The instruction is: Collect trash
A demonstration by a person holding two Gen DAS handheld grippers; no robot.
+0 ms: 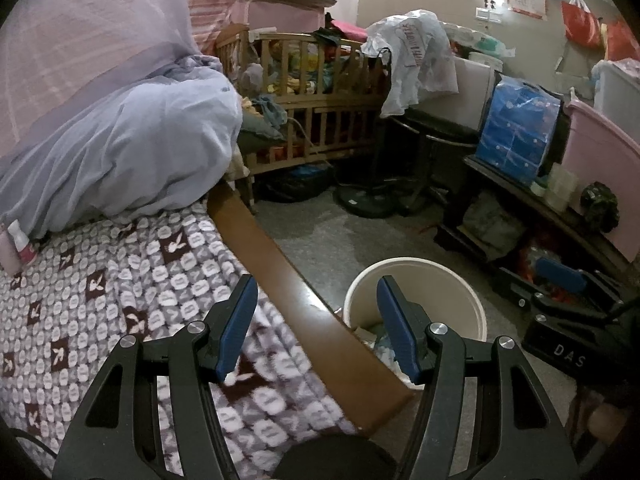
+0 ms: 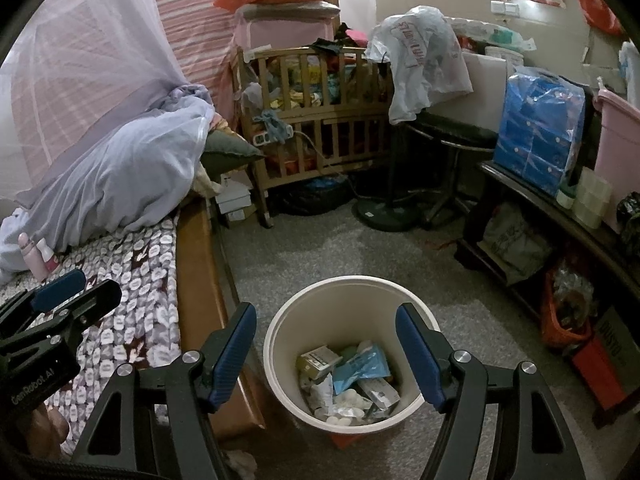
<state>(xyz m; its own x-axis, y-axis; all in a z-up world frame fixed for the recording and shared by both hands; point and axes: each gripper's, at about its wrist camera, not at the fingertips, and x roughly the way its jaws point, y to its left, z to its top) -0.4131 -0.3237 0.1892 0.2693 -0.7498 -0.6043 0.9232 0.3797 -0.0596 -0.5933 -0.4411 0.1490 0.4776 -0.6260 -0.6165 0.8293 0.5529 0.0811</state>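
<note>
Both claws gape empty: right claw (image 2: 326,326) above the trash-filled bucket (image 2: 276,344), left claw (image 1: 316,300) over the bed edge (image 1: 280,264) beside it.

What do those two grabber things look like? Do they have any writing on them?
Both look alike. The left gripper and the right gripper each have a black frame with cut-out holes, round silver bolts and two long fingers with ribbed blue pads. There is white writing: the right gripper's body shows "DAS" in the left view, and the left gripper's body shows "GenRobot.AI" in the right view.
</note>
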